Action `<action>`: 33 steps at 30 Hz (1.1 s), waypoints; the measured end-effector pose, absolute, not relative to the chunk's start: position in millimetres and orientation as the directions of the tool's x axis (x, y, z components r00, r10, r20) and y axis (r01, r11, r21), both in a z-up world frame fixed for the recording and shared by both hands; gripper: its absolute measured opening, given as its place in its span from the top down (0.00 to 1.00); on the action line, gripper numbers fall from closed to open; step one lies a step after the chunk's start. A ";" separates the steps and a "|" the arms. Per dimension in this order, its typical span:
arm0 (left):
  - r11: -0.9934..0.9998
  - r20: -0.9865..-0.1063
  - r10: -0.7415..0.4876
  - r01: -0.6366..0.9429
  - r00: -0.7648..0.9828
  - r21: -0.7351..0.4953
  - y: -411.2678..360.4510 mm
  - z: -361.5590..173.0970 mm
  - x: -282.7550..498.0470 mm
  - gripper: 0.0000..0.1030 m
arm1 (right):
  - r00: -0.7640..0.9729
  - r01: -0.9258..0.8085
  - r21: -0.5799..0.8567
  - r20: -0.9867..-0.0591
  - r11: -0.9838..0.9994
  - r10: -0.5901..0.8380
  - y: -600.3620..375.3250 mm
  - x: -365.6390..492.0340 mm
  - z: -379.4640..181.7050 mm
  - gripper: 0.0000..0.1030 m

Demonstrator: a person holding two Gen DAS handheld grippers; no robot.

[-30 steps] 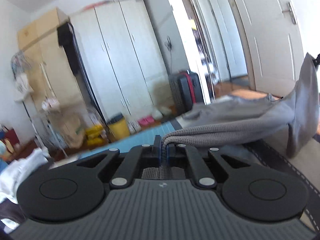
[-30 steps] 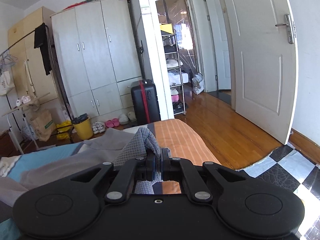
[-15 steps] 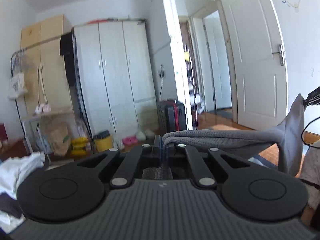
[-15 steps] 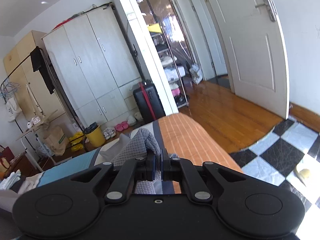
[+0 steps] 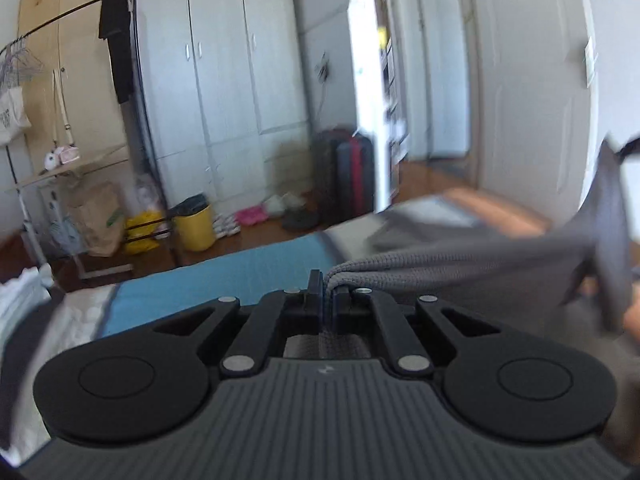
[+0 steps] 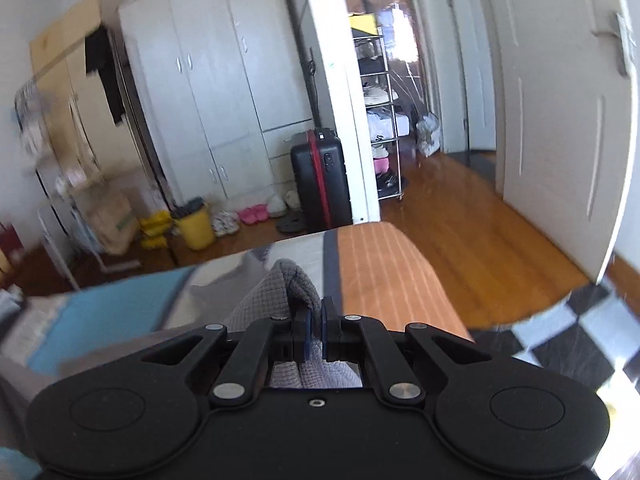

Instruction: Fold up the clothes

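Below my grippers the bed (image 6: pixel 384 264) runs toward the wardrobe (image 6: pixel 208 92): an orange striped end, then blue sheet (image 5: pixel 224 280), with grey cloth (image 5: pixel 424 228) lying across it.

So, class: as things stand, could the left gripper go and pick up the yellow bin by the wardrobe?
Probably not: the left gripper is shut on the grey garment, and the yellow bin stands on the floor beyond the bed.

bedroom in someone's home, white wardrobe (image 6: pixel 208 96) at 11 o'clock, clothes rail (image 5: pixel 60 20) at 10, bed (image 6: pixel 384 276) with orange and blue cover down front, suitcase (image 6: pixel 318 180) by the doorway, shoes (image 6: pixel 252 214) on wood floor
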State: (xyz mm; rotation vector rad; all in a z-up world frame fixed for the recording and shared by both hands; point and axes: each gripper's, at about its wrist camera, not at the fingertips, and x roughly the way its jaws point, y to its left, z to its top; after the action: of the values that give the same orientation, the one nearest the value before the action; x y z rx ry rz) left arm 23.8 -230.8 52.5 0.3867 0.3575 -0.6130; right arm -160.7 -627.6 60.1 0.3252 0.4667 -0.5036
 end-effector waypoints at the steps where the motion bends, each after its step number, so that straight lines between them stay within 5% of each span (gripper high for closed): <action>1: 0.751 -0.444 -0.428 0.583 0.787 0.310 -250.0 39.8 47.4 0.96 | 0.780 0.544 0.226 -0.493 0.808 -0.387 -643.0 -137.4 46.3 0.95; 5: 0.740 -0.515 -0.331 0.557 0.790 0.378 -297.8 -15.4 109.9 0.92 | 0.770 0.594 0.394 -0.533 0.702 -0.352 -686.1 -71.4 -16.0 0.85; 11: 0.741 -0.623 -0.267 0.570 0.735 0.355 -311.4 -81.6 128.1 0.91 | 0.590 0.692 0.121 -0.663 0.711 -0.461 -662.3 -57.6 -53.6 0.78; 13: 0.731 -0.620 -0.271 0.576 0.737 0.365 -313.9 -80.1 130.4 0.91 | 0.629 0.661 0.180 -0.663 0.729 -0.407 -657.7 -65.4 -49.3 0.64; 18: 0.809 -0.636 -0.329 0.556 0.698 0.192 -300.9 -62.6 146.7 0.91 | 0.713 0.535 0.427 -0.691 0.729 -0.119 -645.5 -63.4 -50.5 0.50; 26: 0.817 -0.667 -0.353 0.564 0.656 0.121 -287.6 -73.9 152.8 0.91 | 0.638 0.563 0.422 -0.768 0.710 -0.050 -647.2 -54.9 -78.1 0.50; 33: 0.841 -0.678 -0.388 0.541 0.624 0.018 -274.9 -72.6 159.1 0.89 | 0.565 0.470 0.483 -0.808 0.739 0.169 -633.3 -36.3 -103.5 0.40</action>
State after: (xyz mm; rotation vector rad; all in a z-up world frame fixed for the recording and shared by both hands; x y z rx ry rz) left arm 159.1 -274.9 -72.6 0.2296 0.7192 -0.5385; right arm -36.3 -633.3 -103.5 0.7459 0.9763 -0.1980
